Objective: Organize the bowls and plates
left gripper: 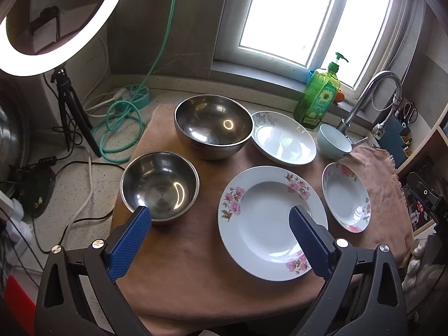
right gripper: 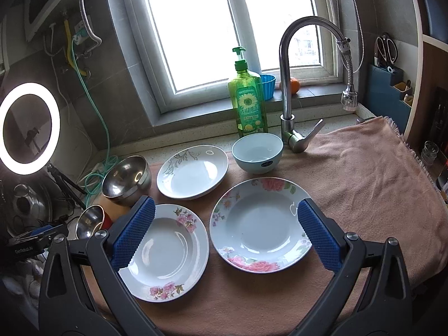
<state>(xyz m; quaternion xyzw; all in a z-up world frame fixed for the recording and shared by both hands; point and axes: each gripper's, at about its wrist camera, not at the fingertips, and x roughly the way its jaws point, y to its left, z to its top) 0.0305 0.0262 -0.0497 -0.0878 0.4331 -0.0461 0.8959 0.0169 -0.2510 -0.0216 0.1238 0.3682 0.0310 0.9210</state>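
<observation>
The left gripper [left gripper: 219, 215] and right gripper [right gripper: 225, 212] hang with fingers wide apart and hold nothing; three plates [right gripper: 253, 235] and three bowls [left gripper: 159, 184] lie apart on the towel-covered counter [right gripper: 364, 173]; nothing looks stacked yet, so all the sorting is left.

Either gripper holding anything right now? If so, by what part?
Nothing held. Left gripper and right gripper are both open above the plates, touching nothing.

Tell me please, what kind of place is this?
Most likely a home kitchen counter by a window: a curved chrome tap, a green pump bottle of dish soap and a blue knife block with scissors stand around it.
</observation>
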